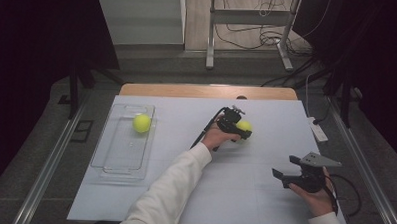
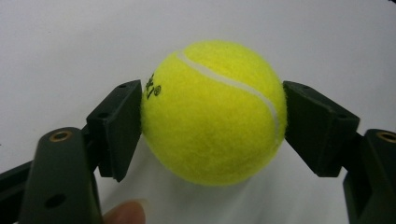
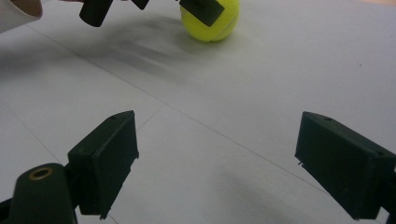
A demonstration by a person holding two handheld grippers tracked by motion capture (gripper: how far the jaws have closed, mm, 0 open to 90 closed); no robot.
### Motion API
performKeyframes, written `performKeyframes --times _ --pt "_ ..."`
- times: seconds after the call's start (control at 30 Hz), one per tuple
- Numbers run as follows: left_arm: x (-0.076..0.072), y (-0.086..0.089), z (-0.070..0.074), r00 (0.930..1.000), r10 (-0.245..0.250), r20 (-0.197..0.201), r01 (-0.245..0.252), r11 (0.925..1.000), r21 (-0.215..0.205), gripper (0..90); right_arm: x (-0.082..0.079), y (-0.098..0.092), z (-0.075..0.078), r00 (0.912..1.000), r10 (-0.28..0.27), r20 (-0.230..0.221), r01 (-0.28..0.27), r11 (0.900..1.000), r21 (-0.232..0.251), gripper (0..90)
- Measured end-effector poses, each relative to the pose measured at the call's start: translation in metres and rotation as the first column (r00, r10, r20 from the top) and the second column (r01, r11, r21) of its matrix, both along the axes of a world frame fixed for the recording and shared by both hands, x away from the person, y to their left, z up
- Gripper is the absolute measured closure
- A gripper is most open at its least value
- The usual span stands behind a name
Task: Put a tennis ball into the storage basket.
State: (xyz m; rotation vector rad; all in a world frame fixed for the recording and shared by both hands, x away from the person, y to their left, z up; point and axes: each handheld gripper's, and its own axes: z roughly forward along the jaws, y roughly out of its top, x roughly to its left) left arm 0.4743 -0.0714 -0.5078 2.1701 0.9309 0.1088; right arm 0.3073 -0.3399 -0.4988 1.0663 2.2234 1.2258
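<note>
Left gripper (image 1: pixel 238 127), seen from the high view, sits closed on a tennis ball (image 1: pixel 244 126) out on the white sheet (image 1: pixel 233 193) that covers the table. Well off to its left lies a clear tray (image 1: pixel 110 159) with a second ball (image 1: pixel 141 123) already inside, so one ball looks put away and this one looks to be the last to carry over. Nearer the person, the right gripper (image 1: pixel 279 176) hangs idle and holds nothing. Beyond the table are a grey floor, metal frame legs, loose cables and dark curtains at both sides.

From the left gripper view, both pads (image 2: pixel 122 126) press on the sides of the ball (image 2: pixel 212 112), which rests on the sheet; a fingertip shows at the bottom edge. The lift and the trip to the tray are left to do, I judge.

From the right gripper view, its jaws stand wide apart over bare sheet, and the gripped ball (image 3: pixel 211 21) lies far ahead of them.
</note>
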Motion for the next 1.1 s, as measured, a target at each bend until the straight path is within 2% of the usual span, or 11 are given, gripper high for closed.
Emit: performKeyframes --times 0.3,1.1 --pt "-0.001 -0.001 0.002 1.0 -0.005 0.008 0.004 0.9998 0.021 27.0 0.0 0.0 0.0 1.0 -0.003 0.001 0.003 1.0 -0.002 13.3" --pt "-0.019 0.017 0.038 0.9968 -0.003 0.08 0.005 0.9994 -0.035 27.0 -0.001 0.001 0.001 1.0 -0.005 0.003 0.005 1.0 -0.005 13.4"
